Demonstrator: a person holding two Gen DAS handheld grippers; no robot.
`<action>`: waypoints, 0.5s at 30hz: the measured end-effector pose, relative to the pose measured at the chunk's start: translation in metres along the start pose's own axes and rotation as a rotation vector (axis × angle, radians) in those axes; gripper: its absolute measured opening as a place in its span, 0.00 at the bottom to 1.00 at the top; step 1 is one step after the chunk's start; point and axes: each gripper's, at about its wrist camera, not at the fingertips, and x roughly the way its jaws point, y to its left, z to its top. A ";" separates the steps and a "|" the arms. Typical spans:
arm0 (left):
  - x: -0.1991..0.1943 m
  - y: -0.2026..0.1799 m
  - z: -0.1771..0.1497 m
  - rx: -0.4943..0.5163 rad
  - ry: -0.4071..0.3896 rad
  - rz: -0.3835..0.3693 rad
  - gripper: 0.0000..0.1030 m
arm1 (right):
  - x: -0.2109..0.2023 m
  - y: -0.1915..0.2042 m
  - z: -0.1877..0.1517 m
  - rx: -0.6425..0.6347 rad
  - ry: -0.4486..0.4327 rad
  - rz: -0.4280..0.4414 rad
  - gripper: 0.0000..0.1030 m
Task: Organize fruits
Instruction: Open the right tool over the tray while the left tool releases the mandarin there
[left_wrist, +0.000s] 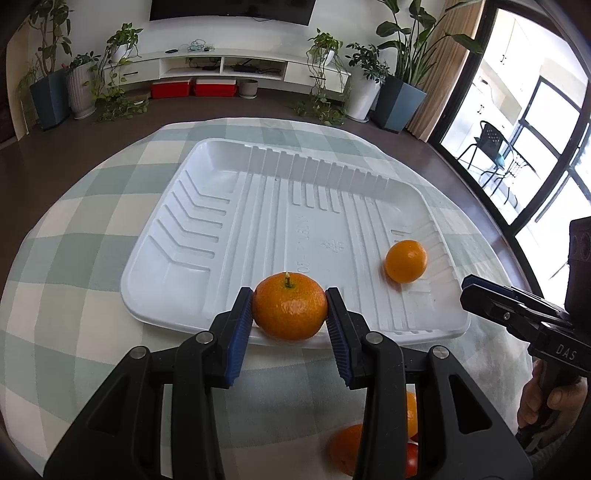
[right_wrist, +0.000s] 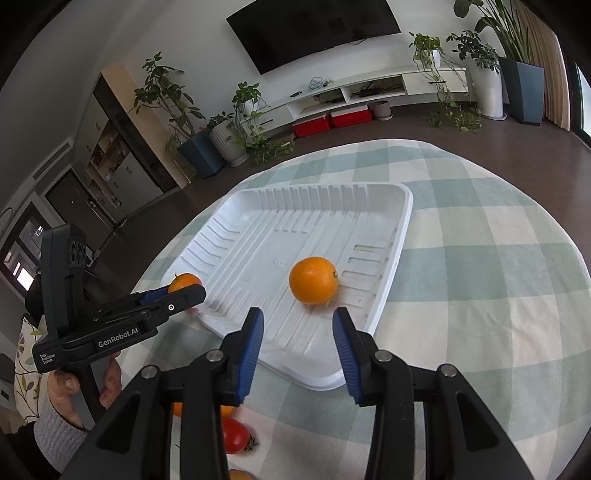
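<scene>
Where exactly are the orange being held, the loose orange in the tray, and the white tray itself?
Held orange (left_wrist: 289, 311), left wrist view: middle of its peel, below the stem.
Loose orange (right_wrist: 313, 280), right wrist view: centre of its peel.
White tray (right_wrist: 397, 247), right wrist view: its right-hand rim.

L wrist cam: close, looks down over tray (left_wrist: 177, 258) near edge | R wrist cam: close, tray's right corner | shared: tray
</scene>
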 end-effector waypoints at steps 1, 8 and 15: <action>0.002 0.001 0.000 -0.003 -0.002 0.004 0.36 | 0.000 0.000 0.000 0.000 0.000 0.000 0.42; 0.004 0.009 0.003 -0.025 -0.016 0.021 0.36 | -0.001 0.003 -0.003 -0.016 -0.002 -0.003 0.42; -0.002 0.010 0.000 -0.028 -0.024 0.024 0.36 | -0.005 0.006 -0.004 -0.022 -0.011 0.004 0.42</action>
